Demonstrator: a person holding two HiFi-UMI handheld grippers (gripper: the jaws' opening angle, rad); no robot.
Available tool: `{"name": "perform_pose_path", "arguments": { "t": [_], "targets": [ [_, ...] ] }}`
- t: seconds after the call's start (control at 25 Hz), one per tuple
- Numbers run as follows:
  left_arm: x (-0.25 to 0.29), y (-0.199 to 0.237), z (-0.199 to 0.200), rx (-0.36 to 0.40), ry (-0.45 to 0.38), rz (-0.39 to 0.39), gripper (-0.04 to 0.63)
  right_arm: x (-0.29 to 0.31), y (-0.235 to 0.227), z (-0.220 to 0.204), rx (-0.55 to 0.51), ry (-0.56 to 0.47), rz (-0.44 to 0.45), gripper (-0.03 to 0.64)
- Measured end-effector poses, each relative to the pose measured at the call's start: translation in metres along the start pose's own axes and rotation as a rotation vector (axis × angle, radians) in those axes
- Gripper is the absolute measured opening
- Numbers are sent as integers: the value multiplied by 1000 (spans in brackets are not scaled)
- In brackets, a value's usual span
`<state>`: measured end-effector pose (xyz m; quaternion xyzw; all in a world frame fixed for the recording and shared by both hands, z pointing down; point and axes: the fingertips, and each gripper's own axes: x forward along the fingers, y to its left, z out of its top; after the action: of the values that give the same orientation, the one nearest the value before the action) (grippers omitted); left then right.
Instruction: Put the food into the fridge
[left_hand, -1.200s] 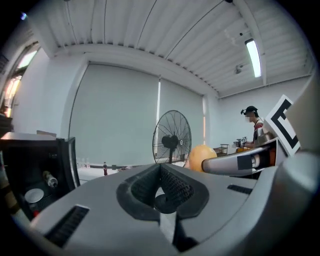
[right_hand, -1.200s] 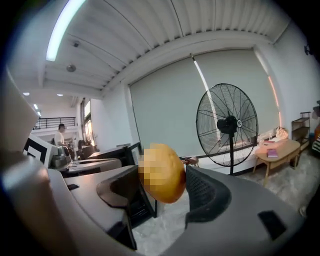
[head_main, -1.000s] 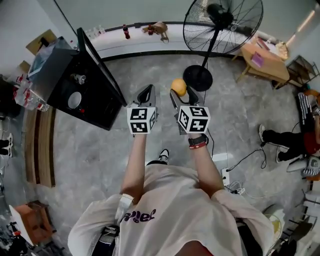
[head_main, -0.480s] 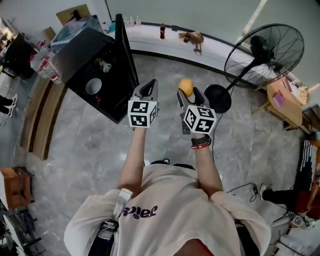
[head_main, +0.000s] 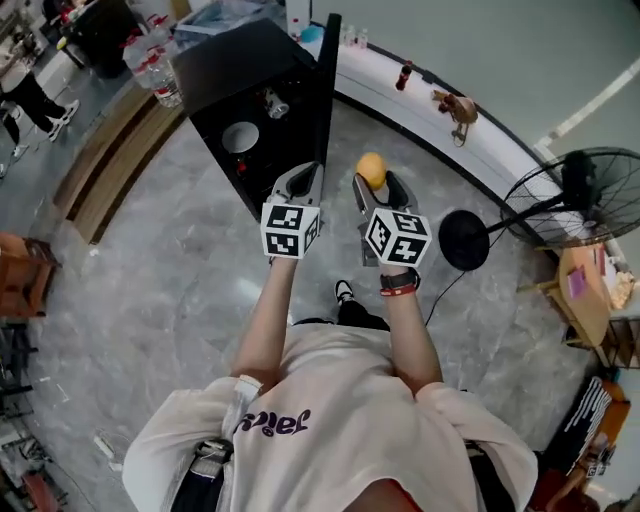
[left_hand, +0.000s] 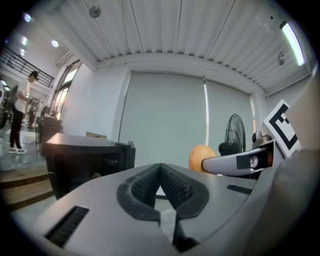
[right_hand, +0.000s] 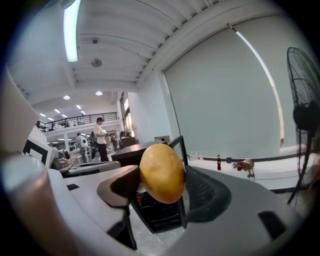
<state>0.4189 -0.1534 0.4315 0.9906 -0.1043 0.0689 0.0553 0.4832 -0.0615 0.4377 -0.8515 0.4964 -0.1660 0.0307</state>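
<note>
The right gripper (head_main: 372, 182) grasps the round yellow food (right_hand: 162, 172) between its pads, up in the air. The left gripper (head_main: 300, 180) is clenched on nothing. At eleven o'clock from them stands the black fridge (head_main: 245, 65), its door (head_main: 327, 80) open, with a white bowl (head_main: 240, 137) and a small jar (head_main: 275, 103) inside.

Grey marble flr (head_main: 150, 290), fan (head_main: 462, 240) nr wall (head_main: 520, 50)

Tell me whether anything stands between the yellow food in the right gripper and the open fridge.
Nothing visible does. The fridge has its door open, edge-on beside the path; only bare floor lies between it and the yellow food.
</note>
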Motion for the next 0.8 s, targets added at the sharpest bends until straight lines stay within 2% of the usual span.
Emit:
{"name": "perform_pose_path", "arguments": {
  "t": [0.12, 0.24, 0.36, 0.6, 0.8],
  "targets": [
    [4, 32, -1, -20, -19, 81, 18, 32, 13, -1, -20, 20, 78, 302],
    [6, 53, 4, -3, -20, 166, 18, 64, 28, 9, -20, 31, 163, 302],
    [5, 67, 5, -35, -34, 257, 18, 90, 39, 17, -46, 46, 250, 302],
    [1, 94, -13, -95, -13, 399, 18, 128, 51, -1, -61, 105, 385, 302],
    [-7, 107, -21, -99, -20, 501, 18, 142, 66, -11, -116, 123, 498, 302]
  ]
}}
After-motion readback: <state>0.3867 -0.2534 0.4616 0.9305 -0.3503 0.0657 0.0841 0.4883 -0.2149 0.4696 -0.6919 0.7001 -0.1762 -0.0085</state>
